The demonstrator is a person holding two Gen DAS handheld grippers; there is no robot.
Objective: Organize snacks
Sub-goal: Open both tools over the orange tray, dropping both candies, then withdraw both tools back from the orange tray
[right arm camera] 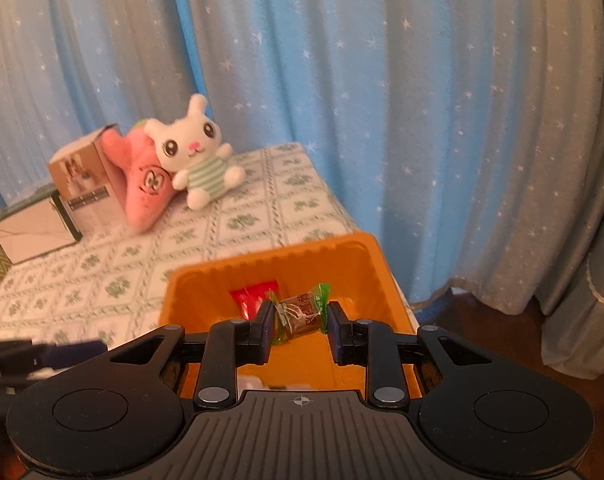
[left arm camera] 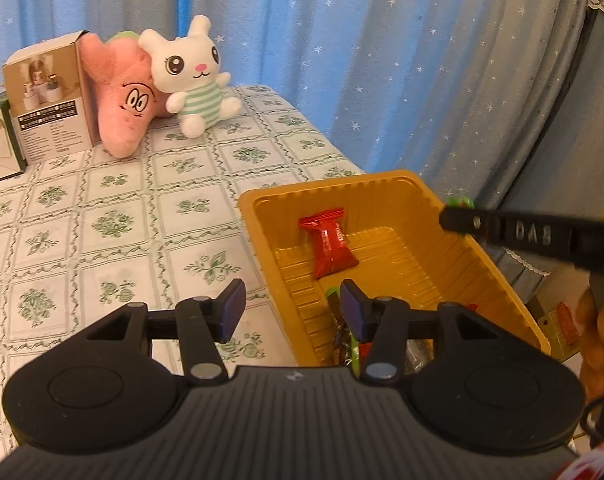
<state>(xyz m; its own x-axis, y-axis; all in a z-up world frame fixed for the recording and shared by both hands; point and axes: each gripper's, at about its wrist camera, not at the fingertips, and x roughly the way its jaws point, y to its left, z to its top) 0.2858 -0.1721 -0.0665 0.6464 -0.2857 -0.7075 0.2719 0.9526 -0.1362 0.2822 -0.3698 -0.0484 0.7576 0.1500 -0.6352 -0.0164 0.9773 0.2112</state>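
An orange plastic tray (left arm camera: pixel 322 188) sits at the right edge of the table. A red snack packet (left arm camera: pixel 330 246) lies inside it, and several more wrapped snacks (left arm camera: pixel 344 340) lie at its near end. My left gripper (left arm camera: pixel 291 308) hangs open over the tray's near left rim, with nothing between its pads. My right gripper (right arm camera: pixel 300 316) is shut on a brown candy with green wrapper ends (right arm camera: pixel 299 312), held above the tray (right arm camera: pixel 269 256), with the red packet (right arm camera: pixel 251 298) below. In the left wrist view, one black finger of the right gripper (left arm camera: pixel 502 232) reaches over the tray's right wall.
A white plush rabbit (left arm camera: pixel 193 76), a pink plush (left arm camera: pixel 121 104) and a cardboard box (left arm camera: pixel 45 100) stand at the far left of the floral tablecloth (left arm camera: pixel 101 220). A blue starred curtain (left arm camera: pixel 382 60) hangs behind. A hand (left arm camera: pixel 598 340) holds the right gripper beyond the table's right edge.
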